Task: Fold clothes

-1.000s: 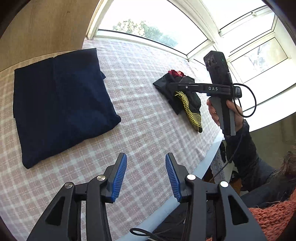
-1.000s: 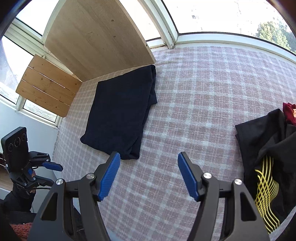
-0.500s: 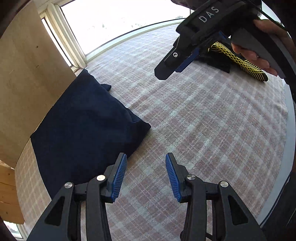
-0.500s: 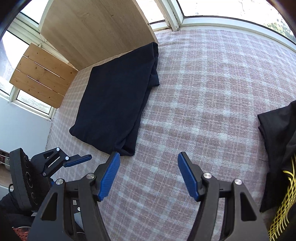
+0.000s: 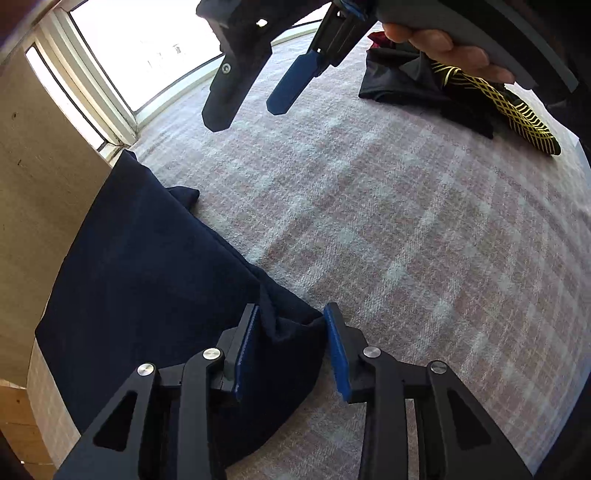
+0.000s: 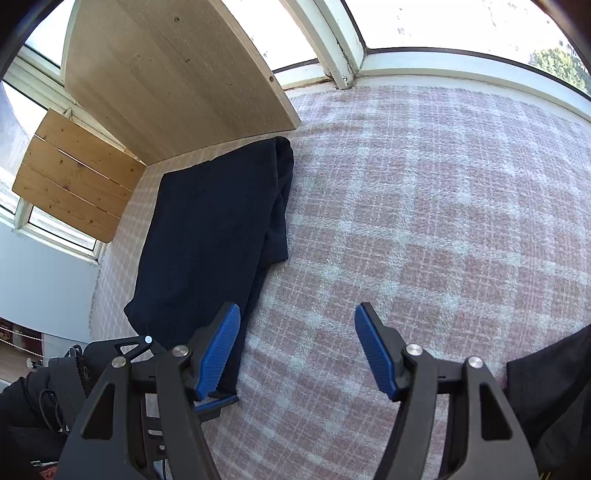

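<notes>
A folded navy garment [image 5: 147,280] lies on the plaid-covered surface [image 5: 406,240] by a wooden panel; it also shows in the right wrist view [image 6: 210,229]. My left gripper [image 5: 291,350] is open, its blue pads straddling the garment's near right corner, which bunches up between them. My right gripper [image 6: 295,350] is open and empty, hovering above the plaid cloth just right of the garment's edge; it shows from the side in the left wrist view [image 5: 255,99]. A black garment with yellow pattern [image 5: 461,92] lies at the far right.
A light wooden panel [image 6: 177,74] stands against the navy garment's far side. Windows [image 6: 443,22] run along the back edge. A slatted wooden board [image 6: 74,173] hangs at the left. The black garment's edge [image 6: 546,387] lies near my right gripper.
My left gripper has swung toward the navy garment and dropped onto its near corner. My right gripper has moved closer to the garment's right edge and lower over the cloth.
</notes>
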A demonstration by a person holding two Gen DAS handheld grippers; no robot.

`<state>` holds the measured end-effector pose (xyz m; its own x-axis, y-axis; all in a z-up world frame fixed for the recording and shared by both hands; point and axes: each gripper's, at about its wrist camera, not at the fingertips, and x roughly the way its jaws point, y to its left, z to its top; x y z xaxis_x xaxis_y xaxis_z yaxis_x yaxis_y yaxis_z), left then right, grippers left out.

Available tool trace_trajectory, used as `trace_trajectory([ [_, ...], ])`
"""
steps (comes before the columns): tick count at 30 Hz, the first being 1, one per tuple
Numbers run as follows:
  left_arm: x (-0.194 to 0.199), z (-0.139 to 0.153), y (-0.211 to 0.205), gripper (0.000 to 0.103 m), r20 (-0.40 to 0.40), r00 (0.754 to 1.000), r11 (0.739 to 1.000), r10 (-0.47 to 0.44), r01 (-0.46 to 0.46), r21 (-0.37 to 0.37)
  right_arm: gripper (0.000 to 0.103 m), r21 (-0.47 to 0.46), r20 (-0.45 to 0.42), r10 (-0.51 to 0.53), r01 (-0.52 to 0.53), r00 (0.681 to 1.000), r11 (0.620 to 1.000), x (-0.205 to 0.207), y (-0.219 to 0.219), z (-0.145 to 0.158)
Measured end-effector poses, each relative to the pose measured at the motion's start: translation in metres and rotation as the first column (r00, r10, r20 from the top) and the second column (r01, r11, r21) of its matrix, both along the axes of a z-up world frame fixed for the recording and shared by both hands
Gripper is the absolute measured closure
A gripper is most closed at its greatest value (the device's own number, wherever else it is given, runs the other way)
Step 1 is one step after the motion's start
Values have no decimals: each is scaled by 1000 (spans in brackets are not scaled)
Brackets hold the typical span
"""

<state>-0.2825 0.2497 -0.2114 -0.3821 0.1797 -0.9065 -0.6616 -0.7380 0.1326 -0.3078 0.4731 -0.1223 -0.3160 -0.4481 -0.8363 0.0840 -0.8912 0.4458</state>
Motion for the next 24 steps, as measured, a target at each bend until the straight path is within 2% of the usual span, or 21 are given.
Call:
trace_trajectory([
  [3,-10,9,-19,86,50,996,993,71,-76,94,39,34,-3,4,-4,1000,999,-24,-4,-4],
  [7,-17,28,-50,87,77,980,962,182,-194,192,39,124,-8,22,-21,1000,992,-62,-19,-8],
  [11,-22,40,-74,87,51,970,947,239,-244,210,39,184,-2,41,-40,999,982,-99,-37,-7],
  [17,-21,37,-84,87,42,967,941,250,-253,227,39,274,32,77,-83,997,958,-131,-68,-12],
  [21,-20,40,-87,87,27,968,940,250,-249,232,39,311,84,72,-94,994,946,-143,-78,-25],
  [24,-19,41,-91,87,19,966,937,257,-254,240,39,291,125,78,-112,989,950,-146,-80,-34],
])
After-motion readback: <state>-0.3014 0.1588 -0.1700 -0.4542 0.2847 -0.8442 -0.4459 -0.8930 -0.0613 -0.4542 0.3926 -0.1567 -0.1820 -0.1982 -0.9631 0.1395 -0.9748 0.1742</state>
